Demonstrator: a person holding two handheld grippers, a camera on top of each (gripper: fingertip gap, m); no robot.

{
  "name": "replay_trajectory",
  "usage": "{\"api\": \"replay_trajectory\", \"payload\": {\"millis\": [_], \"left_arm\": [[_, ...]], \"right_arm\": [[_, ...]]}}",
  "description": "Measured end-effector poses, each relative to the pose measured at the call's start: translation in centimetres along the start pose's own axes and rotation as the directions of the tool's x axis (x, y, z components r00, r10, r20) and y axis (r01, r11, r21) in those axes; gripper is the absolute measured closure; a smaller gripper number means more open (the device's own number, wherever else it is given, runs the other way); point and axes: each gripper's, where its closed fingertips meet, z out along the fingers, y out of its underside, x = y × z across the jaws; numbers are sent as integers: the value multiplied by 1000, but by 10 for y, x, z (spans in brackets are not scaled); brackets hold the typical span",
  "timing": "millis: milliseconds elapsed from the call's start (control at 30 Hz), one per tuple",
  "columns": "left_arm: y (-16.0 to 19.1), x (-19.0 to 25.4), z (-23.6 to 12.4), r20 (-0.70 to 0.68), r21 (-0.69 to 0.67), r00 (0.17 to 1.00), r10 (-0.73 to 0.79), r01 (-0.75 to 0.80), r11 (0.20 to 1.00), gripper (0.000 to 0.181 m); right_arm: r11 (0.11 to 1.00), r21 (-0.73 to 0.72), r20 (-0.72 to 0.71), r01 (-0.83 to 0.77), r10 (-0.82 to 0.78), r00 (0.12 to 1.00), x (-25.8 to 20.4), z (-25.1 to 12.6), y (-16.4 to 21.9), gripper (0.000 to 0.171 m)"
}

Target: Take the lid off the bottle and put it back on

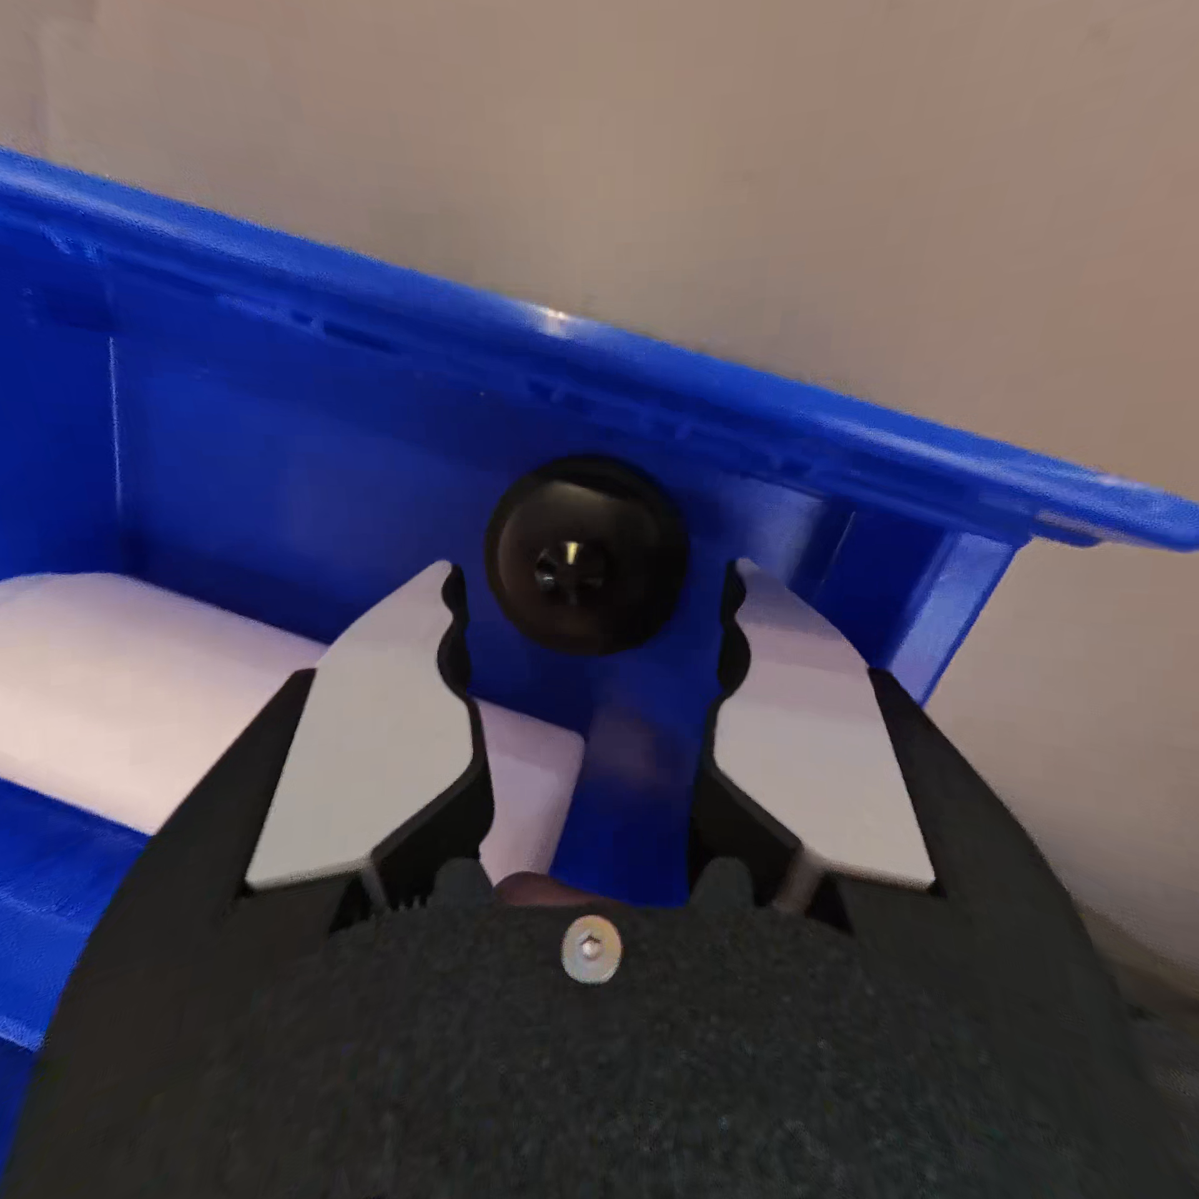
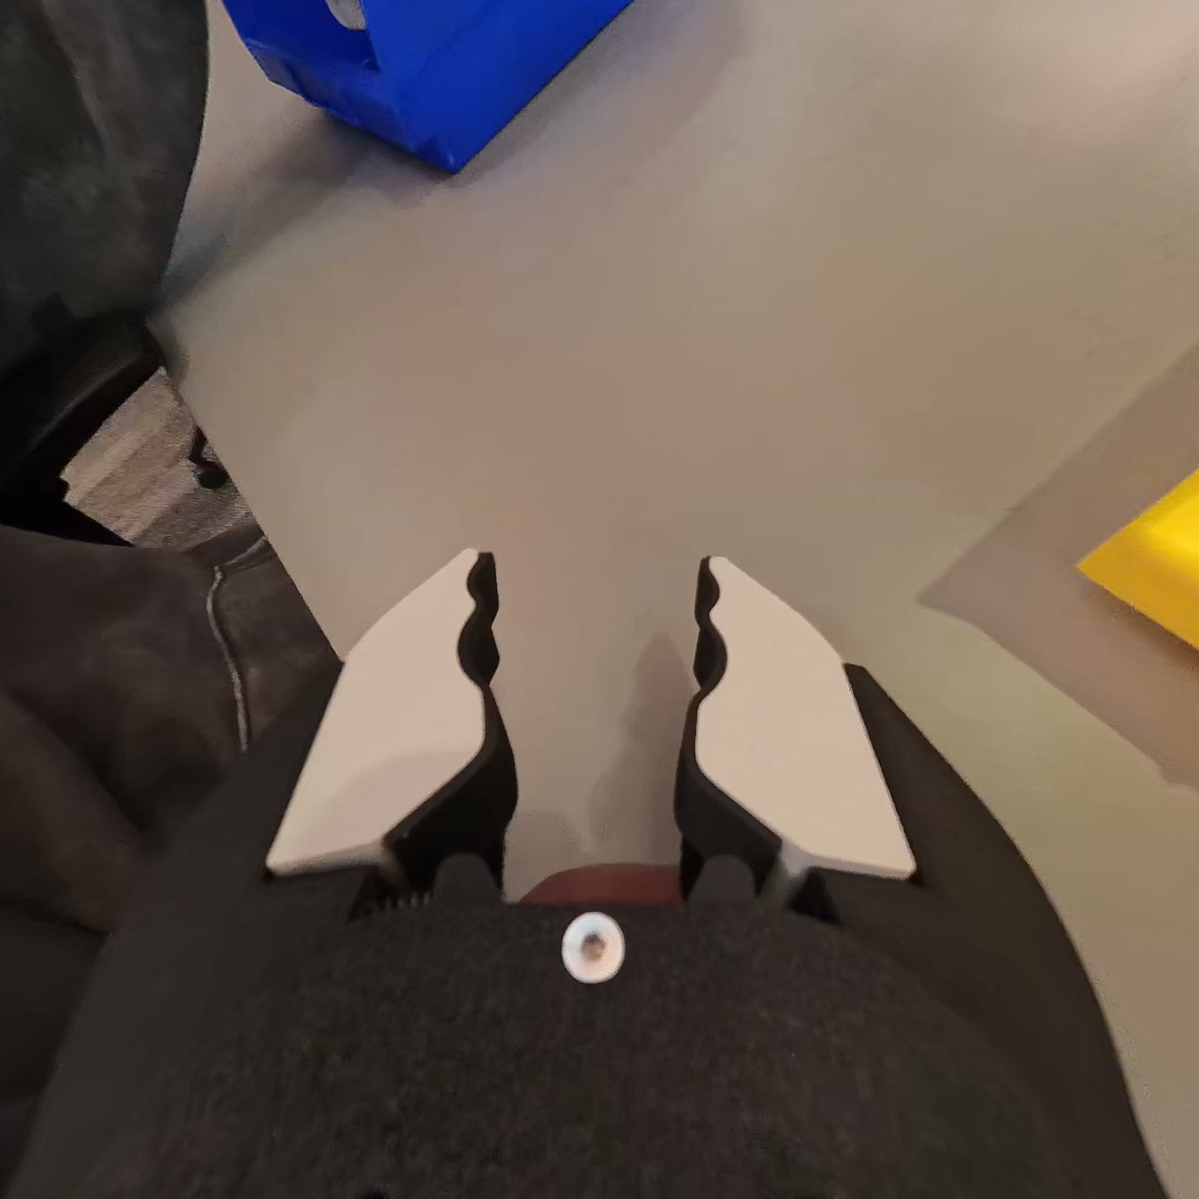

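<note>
In the left wrist view a round black lid (image 1: pixel 587 558) with a small nozzle at its centre shows inside a blue bin (image 1: pixel 584 383), close to the bin's far wall. A white body (image 1: pixel 130 688) lies in the bin to the left and runs under my fingers; I cannot tell if it is joined to the lid. My left gripper (image 1: pixel 592 574) is open, with its tips on either side of the lid and not touching it. My right gripper (image 2: pixel 595 559) is open and empty above the bare grey table (image 2: pixel 649 324).
In the right wrist view the blue bin (image 2: pixel 415 78) stands at the far top left. A yellow object (image 2: pixel 1155 571) lies at the right edge. A person's dark clothing (image 2: pixel 97 649) and a chair base (image 2: pixel 65 402) are beyond the table's left edge.
</note>
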Motion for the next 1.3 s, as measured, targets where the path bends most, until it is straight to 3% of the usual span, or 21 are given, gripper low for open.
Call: {"api": "replay_trajectory", "payload": {"millis": [167, 333, 533, 700, 833, 933, 1067, 1167, 1300], "left_arm": [[14, -8, 20, -17, -71, 1000, -1, 0, 997, 102], [9, -3, 23, -86, -17, 996, -36, 34, 999, 112], [1, -26, -17, -5, 64, 998, -57, 57, 996, 112], [-48, -29, -85, 251, 201, 964, 92, -145, 969, 112], [-106, 17, -112, 326, 304, 915, 235, -337, 891, 112], [-133, 44, -112, 361, 278, 876, 319, -428, 860, 112], [-153, 54, -94, 405, 190, 845, 349, -451, 872, 112], [-171, 70, -78, 368, 241, 860, 353, -455, 857, 112], [-190, 81, -68, 348, 297, 874, 339, -445, 845, 112]], "right_arm": [[998, -31, 48, -46, 48, 998, -1, 10, 10, 113], [996, -57, 85, -68, 73, 994, -2, 20, 14, 114], [1000, -13, 93, 20, -19, 995, 1, 41, -18, 110], [998, 59, 23, 37, -38, 999, 19, 65, -73, 102], [968, 215, 55, 131, -145, 988, 11, 75, -142, 104], [955, 237, 89, 177, -203, 975, 5, 88, -169, 103], [946, 256, 33, 198, -213, 976, 5, 97, -183, 102], [945, 258, 32, 202, -217, 976, -3, 102, -179, 111], [954, 287, 114, 82, -119, 986, -3, 100, -179, 120]]}}
